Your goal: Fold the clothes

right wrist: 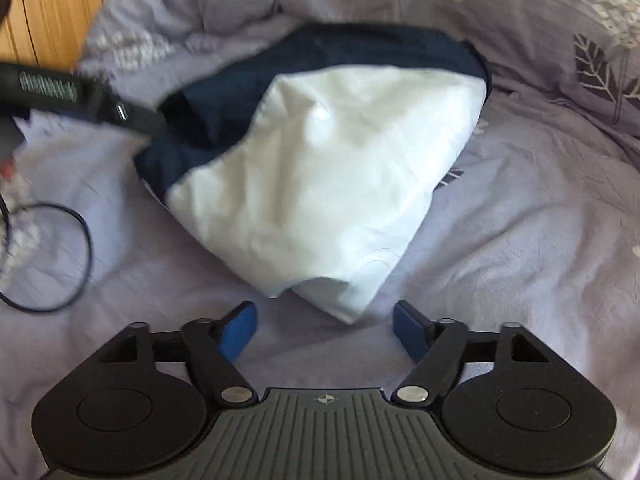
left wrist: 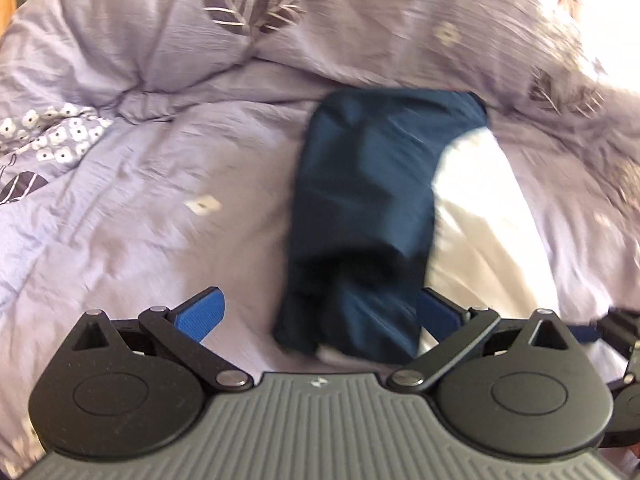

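Across both views a lilac quilt (right wrist: 520, 208) with leaf prints fills the frame. In the middle lies the folded garment (right wrist: 320, 168), white with dark blue parts. At the bottom, the right gripper (right wrist: 324, 328) is released, jaws wide, nothing between. The left gripper (left wrist: 320, 316) also stands spread, not pressing the cloth. A thin black cable (right wrist: 80, 248) loops at left.

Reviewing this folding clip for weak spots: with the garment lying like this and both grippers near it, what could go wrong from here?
1. The navy-and-white folded garment rests on a soft, rumpled lilac floral duvet, so its folds may slump.
2. The open right gripper has the white corner just ahead; it could drag that corner.
3. The thin black cable loop nearby could snag.
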Motion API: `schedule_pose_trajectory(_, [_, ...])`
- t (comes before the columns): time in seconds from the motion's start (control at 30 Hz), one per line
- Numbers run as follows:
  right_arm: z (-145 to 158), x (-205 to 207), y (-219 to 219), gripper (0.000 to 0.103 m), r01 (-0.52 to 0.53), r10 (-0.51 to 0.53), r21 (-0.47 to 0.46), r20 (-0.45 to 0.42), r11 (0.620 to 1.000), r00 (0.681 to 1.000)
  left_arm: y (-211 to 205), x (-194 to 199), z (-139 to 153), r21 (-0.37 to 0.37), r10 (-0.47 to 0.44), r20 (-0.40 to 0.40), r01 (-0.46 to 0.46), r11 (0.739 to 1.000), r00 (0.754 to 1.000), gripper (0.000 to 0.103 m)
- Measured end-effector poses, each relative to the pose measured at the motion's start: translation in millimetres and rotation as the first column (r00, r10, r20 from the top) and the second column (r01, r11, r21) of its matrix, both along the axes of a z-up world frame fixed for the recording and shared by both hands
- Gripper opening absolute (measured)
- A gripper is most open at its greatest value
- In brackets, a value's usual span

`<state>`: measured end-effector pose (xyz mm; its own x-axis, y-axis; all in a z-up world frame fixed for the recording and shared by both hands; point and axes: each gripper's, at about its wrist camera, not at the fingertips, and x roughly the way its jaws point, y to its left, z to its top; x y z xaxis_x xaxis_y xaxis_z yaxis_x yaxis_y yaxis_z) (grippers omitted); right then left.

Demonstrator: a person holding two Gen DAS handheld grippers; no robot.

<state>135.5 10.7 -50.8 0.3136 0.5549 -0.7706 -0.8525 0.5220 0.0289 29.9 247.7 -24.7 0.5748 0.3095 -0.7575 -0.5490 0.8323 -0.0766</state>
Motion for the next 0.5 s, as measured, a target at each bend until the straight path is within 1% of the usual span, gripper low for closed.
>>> schedule_pose_trajectory(0.03, [3.0,-5.9,-6.4,0.094,0.011,-0.011,0.032,0.003,0.999,1.0,-8.2,1.7,-2.2,0.01,-0.012,-0.015,0.012,1.0,1.0,0.103])
schedule_pose_trajectory(0.1, [2.8,-16.5,-15.5,0.101,0.012,-0.013,0.049,0.015,0.999,1.0,-24.0,5.5,-8.1,0.021,-0.032,-0.044,0.033,0.999,0.999,0.103])
schedule_pose_trajectory(0.13, [-0.4,-21.0,-16.5,0.103,0.011,-0.012,0.035,0.024,0.999,1.0,-30.5,7.9,-11.2,0.022,-0.044,-0.055,0.045,0.999,0.998,0.103])
schedule_pose_trajectory(0.2, [-8.3,-28.8,-13.4,0.103,0.0,0.0,-0.007,0.056,1.0,0.998,-42.8,8.4,-20.2,0.043,-0.061,-0.056,0.064,0.997,0.997,0.103])
schedule_pose_trajectory(0.27, [-17.3,-35.6,-6.4,0.103,-0.014,0.02,-0.061,0.101,0.998,0.995,-52.4,6.0,-35.2,0.08,-0.049,-0.058,0.054,0.995,0.997,0.103])
schedule_pose_trajectory(0.3, [-21.7,-39.1,-3.0,0.103,-0.02,0.031,-0.088,0.122,0.996,0.992,-54.9,6.0,-45.2,0.083,-0.039,-0.077,0.045,0.996,0.996,0.103])
schedule_pose_trajectory(0.33, [-25.9,-42.0,0.7,0.103,-0.026,0.041,-0.111,0.142,0.993,0.989,-54.2,7.6,-58.5,0.064,-0.025,-0.119,0.032,0.997,0.993,0.103])
schedule_pose_trajectory(0.37, [-27.9,-41.6,4.8,0.103,-0.029,0.045,-0.11,0.147,0.993,0.988,-54.1,8.7,-69.4,0.059,-0.022,-0.144,0.03,0.998,0.989,0.103])
schedule_pose_trajectory(0.4, [-30.4,-39.9,5.9,0.103,-0.03,0.044,-0.1,0.145,0.995,0.988,-54.8,9.1,-76.8,0.07,-0.033,-0.146,0.044,0.997,0.989,0.103])
schedule_pose_trajectory(0.47, [-34.0,-36.1,8.3,0.103,-0.031,0.043,-0.084,0.138,0.996,0.99,-58.4,10.7,-81.8,0.105,-0.047,-0.131,0.061,0.993,0.99,0.103])
schedule_pose_trajectory(0.5, [-35.0,-34.2,9.5,0.103,-0.032,0.042,-0.079,0.134,0.996,0.99,-58.8,13.6,-82.9,0.109,-0.049,-0.135,0.064,0.992,0.99,0.103])
